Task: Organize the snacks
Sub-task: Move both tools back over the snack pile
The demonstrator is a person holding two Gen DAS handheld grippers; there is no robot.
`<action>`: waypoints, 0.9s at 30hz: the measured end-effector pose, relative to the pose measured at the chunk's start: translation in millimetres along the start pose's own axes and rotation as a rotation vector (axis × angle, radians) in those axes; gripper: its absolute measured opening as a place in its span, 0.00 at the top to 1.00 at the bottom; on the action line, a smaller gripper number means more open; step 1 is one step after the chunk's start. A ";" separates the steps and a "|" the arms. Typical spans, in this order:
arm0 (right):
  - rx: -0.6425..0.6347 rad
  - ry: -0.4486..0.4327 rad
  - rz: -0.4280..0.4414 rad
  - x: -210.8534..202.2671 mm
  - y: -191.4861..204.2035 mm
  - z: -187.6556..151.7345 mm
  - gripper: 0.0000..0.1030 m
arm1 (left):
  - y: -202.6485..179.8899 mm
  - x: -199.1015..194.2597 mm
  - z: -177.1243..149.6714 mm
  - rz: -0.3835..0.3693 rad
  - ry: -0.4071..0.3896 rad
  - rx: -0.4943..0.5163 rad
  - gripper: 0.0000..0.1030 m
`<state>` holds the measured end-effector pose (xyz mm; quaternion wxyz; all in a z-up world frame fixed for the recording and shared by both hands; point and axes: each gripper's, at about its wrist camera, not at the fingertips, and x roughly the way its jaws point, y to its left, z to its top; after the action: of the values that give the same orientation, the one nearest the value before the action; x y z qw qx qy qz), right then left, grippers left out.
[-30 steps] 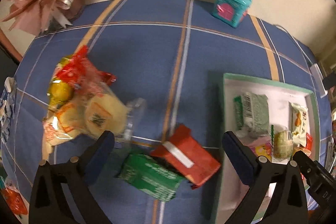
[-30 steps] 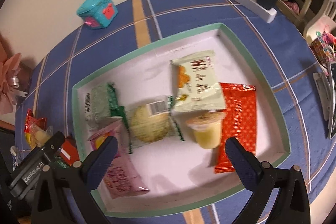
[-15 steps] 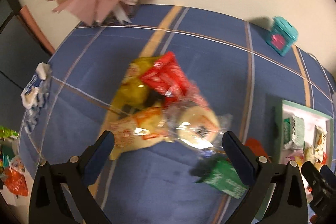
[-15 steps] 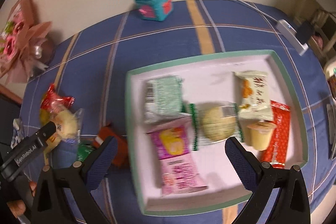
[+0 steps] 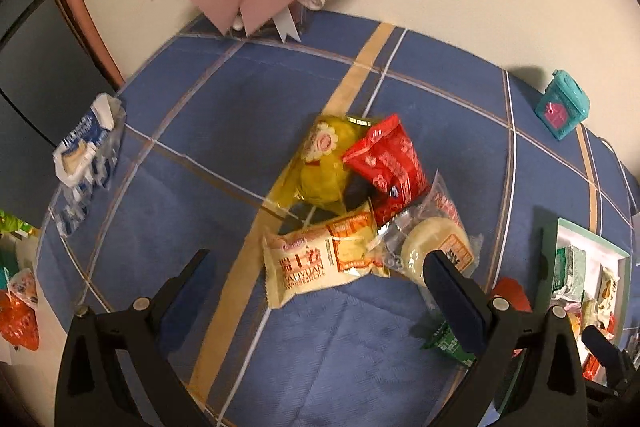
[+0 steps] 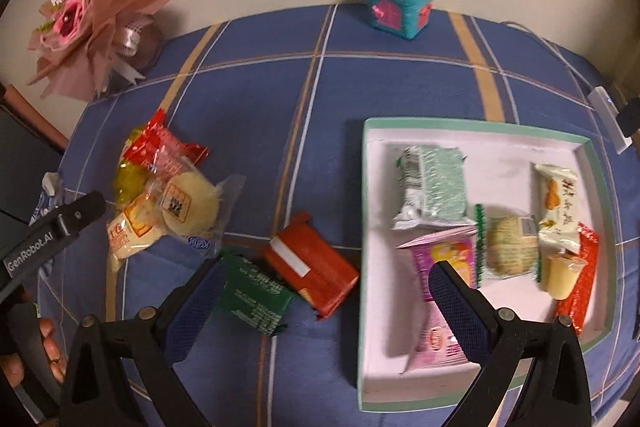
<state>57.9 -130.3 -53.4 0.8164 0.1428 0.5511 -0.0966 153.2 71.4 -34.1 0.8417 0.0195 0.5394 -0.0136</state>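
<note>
Left gripper (image 5: 320, 279) jaws apart over cream packet (image 5: 316, 263), long axis running left-right on blue cloth (image 5: 208, 131); right gripper (image 6: 320, 287) jaws apart, empty, beside tray (image 6: 366, 211)

blue plaid cloth (image 6: 248, 131), teal box (image 6: 400, 3), mint-rimmed white tray (image 6: 472, 125)

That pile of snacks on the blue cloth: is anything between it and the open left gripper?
Nothing visible blocks it. The left gripper is open with the pile of snacks just ahead, only bare blue cloth between. The cream packet lies nearest, overlapping the round cake.
</note>
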 end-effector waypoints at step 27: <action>0.114 0.048 -0.173 3.9 -69.6 -4.7 0.00 | -99.8 46.9 -39.9 -0.120 0.172 0.111 0.01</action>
<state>33.4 -194.2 -67.4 0.7820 0.1435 0.5745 -0.1945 132.1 -26.5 -95.2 0.7878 0.0346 0.6080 -0.0921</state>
